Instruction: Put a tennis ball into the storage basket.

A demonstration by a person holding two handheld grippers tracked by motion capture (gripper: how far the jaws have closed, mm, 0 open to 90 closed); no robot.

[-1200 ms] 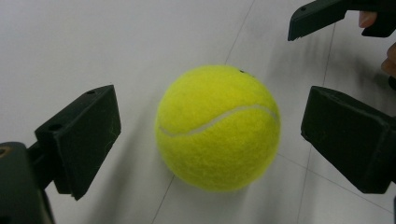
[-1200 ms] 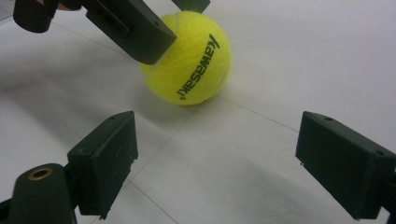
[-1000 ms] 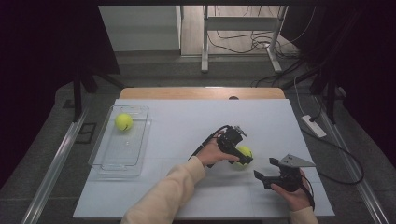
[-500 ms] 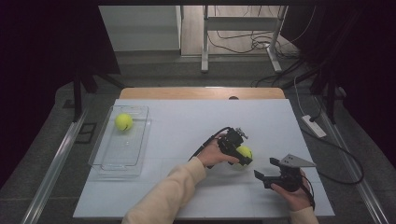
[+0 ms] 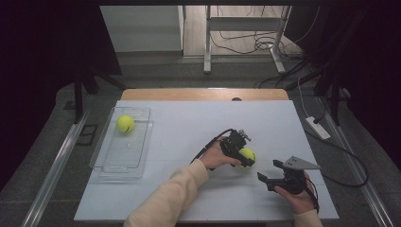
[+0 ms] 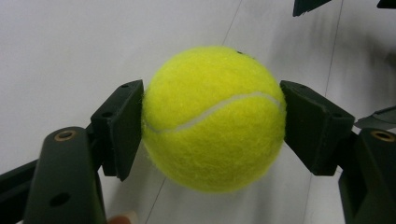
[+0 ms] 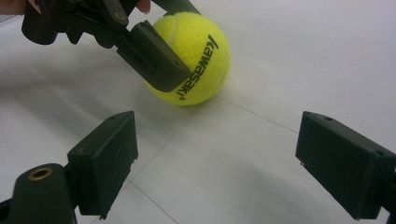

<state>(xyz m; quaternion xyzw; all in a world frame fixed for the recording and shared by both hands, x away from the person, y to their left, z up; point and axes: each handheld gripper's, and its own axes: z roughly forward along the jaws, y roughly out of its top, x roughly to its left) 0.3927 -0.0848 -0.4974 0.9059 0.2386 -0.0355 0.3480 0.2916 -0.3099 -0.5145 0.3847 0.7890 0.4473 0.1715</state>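
Left gripper [image 6: 212,140]: jaws have just been closing, now clamped on the fuzzy yellow tennis ball [image 6: 214,119], right of table centre, apparently not yet lifted. Second yellow ball [image 5: 125,123] already lies in the clear plastic tray [image 5: 106,163]. Right gripper [image 7: 215,163]: jaws apart, empty. Left to do, probably: carry ball to tray.

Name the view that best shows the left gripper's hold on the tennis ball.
The left gripper view: both pads press the tennis ball squarely. The right gripper view shows one jaw across it; the high view shows the left gripper half covering it.
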